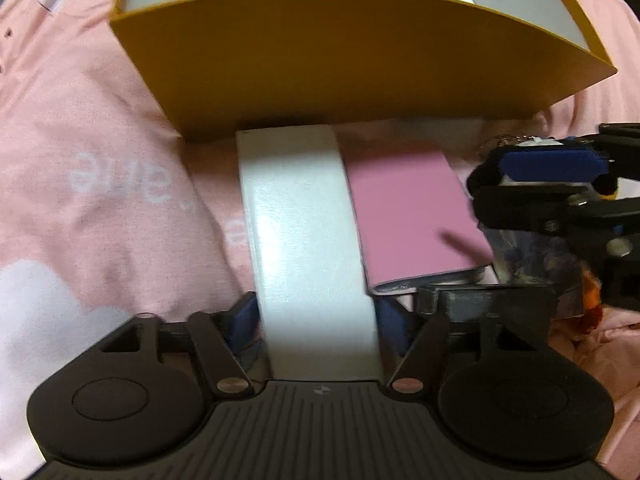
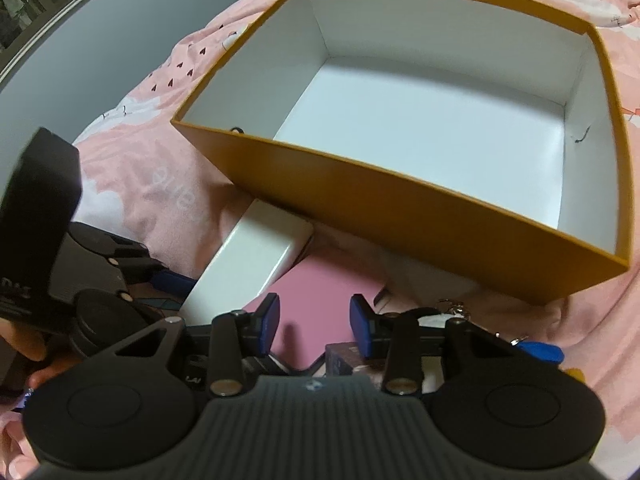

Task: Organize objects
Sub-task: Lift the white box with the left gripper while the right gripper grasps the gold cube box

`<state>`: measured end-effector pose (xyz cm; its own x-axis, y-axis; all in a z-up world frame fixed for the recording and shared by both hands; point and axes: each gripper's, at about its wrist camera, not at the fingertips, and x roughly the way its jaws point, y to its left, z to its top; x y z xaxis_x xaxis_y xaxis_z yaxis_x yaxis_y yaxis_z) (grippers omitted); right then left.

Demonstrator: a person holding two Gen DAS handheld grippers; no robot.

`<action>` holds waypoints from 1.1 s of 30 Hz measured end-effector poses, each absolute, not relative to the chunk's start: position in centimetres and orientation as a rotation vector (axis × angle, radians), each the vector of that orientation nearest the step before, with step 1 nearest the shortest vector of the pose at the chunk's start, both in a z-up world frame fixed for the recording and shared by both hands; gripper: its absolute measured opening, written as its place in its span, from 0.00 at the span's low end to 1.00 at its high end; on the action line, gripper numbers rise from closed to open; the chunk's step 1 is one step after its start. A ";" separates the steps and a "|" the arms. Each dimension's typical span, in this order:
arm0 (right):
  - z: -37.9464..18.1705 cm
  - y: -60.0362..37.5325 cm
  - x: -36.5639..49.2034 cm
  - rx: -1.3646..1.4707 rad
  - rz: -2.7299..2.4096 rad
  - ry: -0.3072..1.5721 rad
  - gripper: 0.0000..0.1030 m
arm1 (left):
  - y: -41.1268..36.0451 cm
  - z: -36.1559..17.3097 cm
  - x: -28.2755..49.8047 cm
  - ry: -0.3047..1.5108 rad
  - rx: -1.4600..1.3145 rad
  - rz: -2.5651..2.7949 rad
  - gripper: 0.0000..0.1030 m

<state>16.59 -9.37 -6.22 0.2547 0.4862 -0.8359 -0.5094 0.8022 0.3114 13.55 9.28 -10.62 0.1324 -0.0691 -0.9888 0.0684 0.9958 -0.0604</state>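
Pink bedsheet (image 1: 80, 120): white box (image 1: 304, 220) points boxward.

Left gripper (image 1: 316, 320) straddling — right gripper (image 2: 314, 320) parted.

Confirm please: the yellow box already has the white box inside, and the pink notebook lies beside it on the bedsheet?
Not quite. The yellow box is empty, as the right wrist view shows; the white box lies outside it on the bedsheet, next to the pink notebook.
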 end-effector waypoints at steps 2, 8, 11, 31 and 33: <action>-5.7 -9.8 16.3 -0.021 0.669 1.114 0.41 | 9.2 -10.5 12.8 1.412 0.018 -0.097 0.70; -4.0 -10.6 14.7 0.003 0.733 1.094 0.41 | 8.9 -8.0 9.6 1.309 0.070 -0.055 0.69; -3.0 -10.4 13.0 0.002 0.832 1.103 0.41 | 9.4 -6.1 8.6 1.292 0.059 -0.043 0.68; -5.2 -3.6 6.8 -0.326 1.125 1.159 0.49 | 10.4 -2.4 6.5 1.394 0.161 -0.099 0.66; -5.7 -3.5 6.9 -0.320 1.124 1.175 0.50 | 10.2 -2.6 6.5 1.396 0.175 -0.105 0.67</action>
<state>6.91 -3.51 -5.74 -0.0461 0.5270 -0.8486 -0.8245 0.4596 0.3302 6.46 10.24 -2.58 0.1723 0.0296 -0.9846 0.1762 0.9825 0.0604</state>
